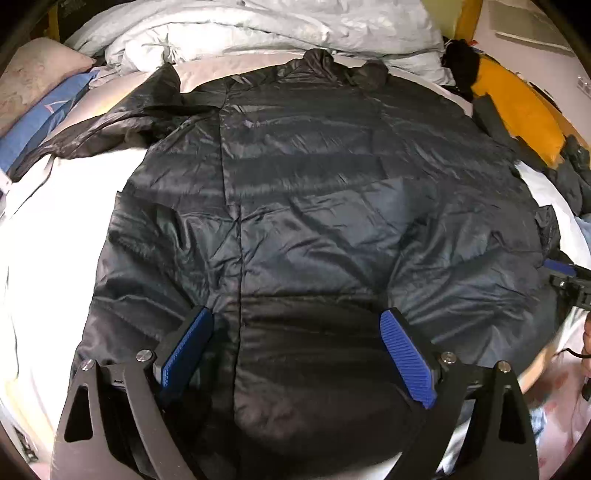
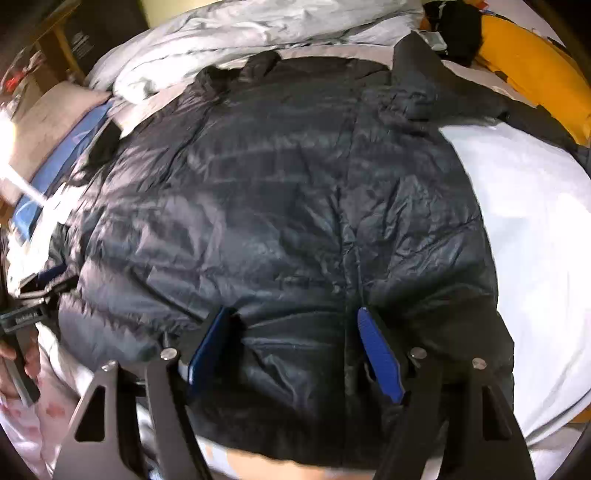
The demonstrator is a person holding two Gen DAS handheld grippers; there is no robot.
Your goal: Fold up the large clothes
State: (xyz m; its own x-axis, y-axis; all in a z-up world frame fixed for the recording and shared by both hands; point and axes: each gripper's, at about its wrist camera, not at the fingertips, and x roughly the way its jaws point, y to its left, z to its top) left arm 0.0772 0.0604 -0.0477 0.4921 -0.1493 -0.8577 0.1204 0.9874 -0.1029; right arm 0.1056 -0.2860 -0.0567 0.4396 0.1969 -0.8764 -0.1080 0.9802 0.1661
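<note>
Left wrist view shows first the bed (image 1: 44,229), with a white sheet, and a pale duvet (image 1: 258,26) bunched at its far end. On the bed lies the jacket (image 1: 314,192), a dark puffy one, spread flat with the collar far from the person and the hem near. One sleeve (image 1: 122,110) stretches out to the left side. A yellow thing (image 1: 517,107) and some dark clothes lie at the right edge of the bed.

Both grippers hang over the near hem. The left gripper (image 1: 295,354) has its fingers wide apart, with only jacket cloth below them and nothing pinched. In the right wrist view the right gripper (image 2: 291,343) has its fingers also apart, somewhat less wide, and they press on nothing that I can see.

I judge the fold is not yet begun; the next step is probably to take the hem at two places.

What may go wrong: the cloth is slippery and thick, so the fingers may catch only the top layer, and then the back layer stays on the bed. If the two grippers lift unevenly, the fold will come out crooked. The free sleeve can also drag and bunch inside the fold.
</note>
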